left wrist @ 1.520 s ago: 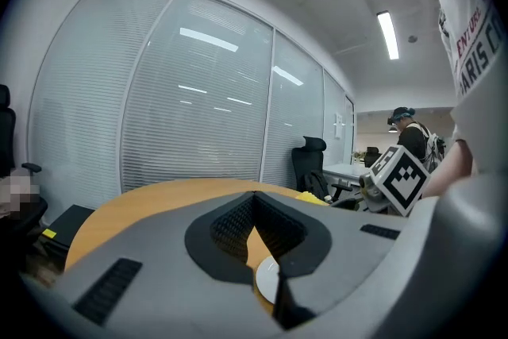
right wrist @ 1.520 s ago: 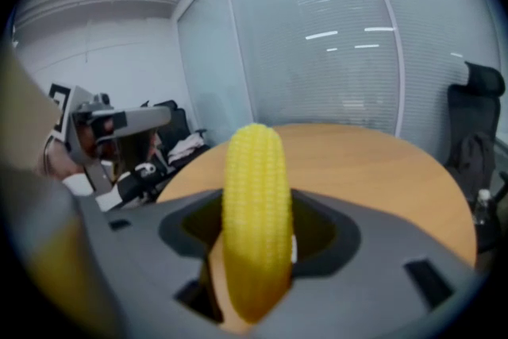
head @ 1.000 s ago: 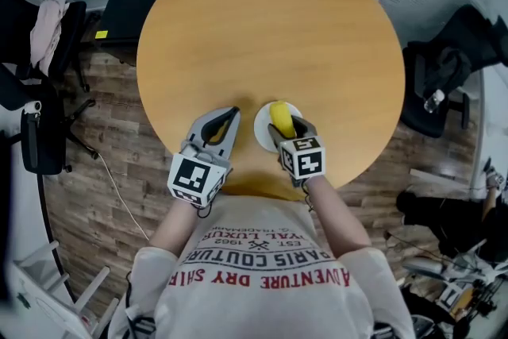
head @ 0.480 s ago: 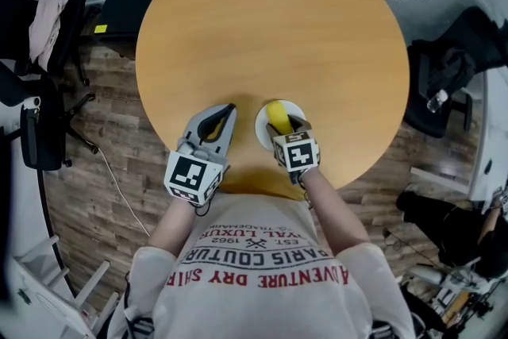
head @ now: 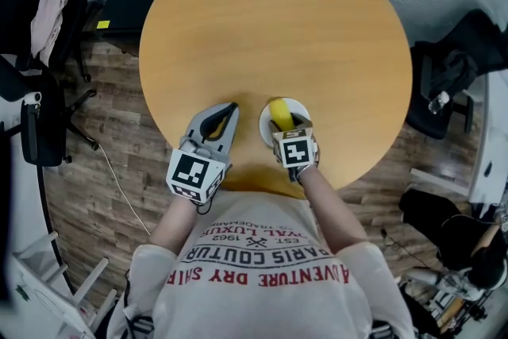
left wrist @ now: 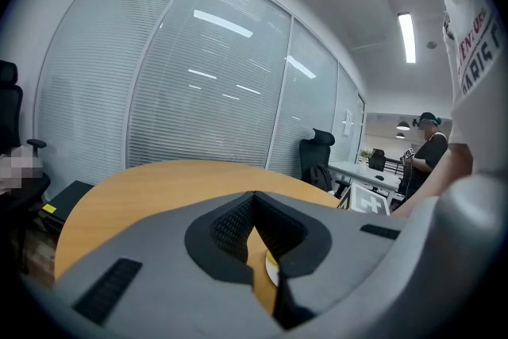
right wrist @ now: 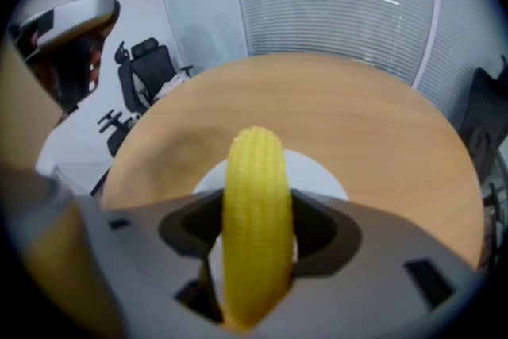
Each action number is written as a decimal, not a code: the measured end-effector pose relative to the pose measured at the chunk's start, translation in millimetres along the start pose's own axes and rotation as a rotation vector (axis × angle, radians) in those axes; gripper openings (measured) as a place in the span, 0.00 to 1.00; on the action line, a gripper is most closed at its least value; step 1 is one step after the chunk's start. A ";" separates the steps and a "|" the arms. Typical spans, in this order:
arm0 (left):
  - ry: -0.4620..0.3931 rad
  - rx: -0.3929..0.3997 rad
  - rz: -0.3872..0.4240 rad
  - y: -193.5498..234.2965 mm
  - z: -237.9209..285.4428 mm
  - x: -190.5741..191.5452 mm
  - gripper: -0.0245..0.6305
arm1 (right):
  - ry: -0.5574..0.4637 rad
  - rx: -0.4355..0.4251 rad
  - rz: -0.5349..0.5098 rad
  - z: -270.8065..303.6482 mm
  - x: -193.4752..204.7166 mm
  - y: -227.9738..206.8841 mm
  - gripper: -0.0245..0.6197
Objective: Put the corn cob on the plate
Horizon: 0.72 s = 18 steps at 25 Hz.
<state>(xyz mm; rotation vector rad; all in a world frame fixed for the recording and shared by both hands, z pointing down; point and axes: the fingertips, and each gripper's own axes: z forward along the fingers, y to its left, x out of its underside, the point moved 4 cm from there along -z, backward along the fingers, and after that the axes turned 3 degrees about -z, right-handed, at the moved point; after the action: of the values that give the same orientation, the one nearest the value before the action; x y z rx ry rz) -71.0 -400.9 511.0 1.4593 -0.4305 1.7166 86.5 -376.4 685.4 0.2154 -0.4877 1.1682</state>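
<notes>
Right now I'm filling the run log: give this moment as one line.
right gripper: shut on corn cob | corn cob: held over plate | left gripper: shut, empty

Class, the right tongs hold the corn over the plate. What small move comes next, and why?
Probably lower the right tongs a touch: they are shut on the corn, which is over the plate, but I cannot tell that it rests there yet.

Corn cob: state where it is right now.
In the head view, the corn cob sits in the jaws of the right gripper, over the white plate near the table edge.
</notes>
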 end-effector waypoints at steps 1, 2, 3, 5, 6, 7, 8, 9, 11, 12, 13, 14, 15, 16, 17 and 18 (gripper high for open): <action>-0.001 0.001 -0.002 0.6 -0.8 0.2 0.09 | -0.004 0.005 0.002 1.5 0.0 0.6 0.45; -0.001 0.001 -0.004 1.2 -1.8 0.3 0.09 | -0.006 0.009 0.005 2.5 0.2 1.3 0.45; -0.002 0.001 -0.005 1.7 -2.8 0.2 0.09 | -0.006 0.014 0.007 2.7 0.4 1.9 0.45; -0.001 0.000 -0.006 1.9 -4.6 0.4 0.09 | -0.009 0.017 0.008 2.3 0.3 3.6 0.45; 0.000 -0.001 -0.006 1.8 -5.2 0.8 0.09 | -0.014 0.015 0.010 2.7 0.6 4.6 0.45; 0.001 -0.001 -0.007 1.7 -5.6 1.2 0.09 | -0.018 0.013 0.013 3.0 0.5 5.4 0.45; 0.002 -0.001 -0.007 1.6 -5.9 1.4 0.09 | -0.021 0.014 0.015 2.6 -0.1 5.7 0.46; 0.002 0.000 -0.008 1.4 -6.2 1.5 0.09 | -0.023 0.018 0.018 1.3 -1.1 5.6 0.46; 0.003 0.004 -0.008 0.1 -7.3 1.8 0.09 | -0.035 0.027 0.028 -3.0 -2.9 5.2 0.46; 0.002 0.006 -0.007 -0.9 -8.1 2.1 0.09 | -0.045 0.028 0.035 -6.0 -3.8 5.2 0.46; 0.002 0.008 -0.007 -2.0 -9.1 2.3 0.09 | -0.057 0.026 0.044 -9.9 -5.1 5.5 0.46; 0.001 0.009 -0.006 -3.2 -9.8 2.3 0.09 | -0.073 0.022 0.052 -14.4 -7.1 6.0 0.46; -0.001 0.010 -0.006 -4.6 -10.2 2.0 0.09 | -0.092 0.020 0.058 -19.3 -9.2 6.3 0.46; -0.002 0.011 -0.006 -6.5 -10.1 1.2 0.09 | -0.112 0.020 0.064 -24.2 -10.6 5.9 0.46; -0.004 0.013 -0.006 -9.1 -9.7 0.1 0.09 | -0.135 0.024 0.070 -30.0 -11.7 5.0 0.46; -0.006 0.015 -0.005 -12.3 -9.1 -1.3 0.09 | -0.162 0.028 0.075 -37.4 -13.6 4.2 0.46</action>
<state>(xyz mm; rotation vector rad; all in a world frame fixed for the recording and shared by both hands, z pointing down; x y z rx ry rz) -67.6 -387.5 504.4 1.4753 -0.4173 1.7160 88.1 -370.7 645.8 0.3197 -0.6262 1.2368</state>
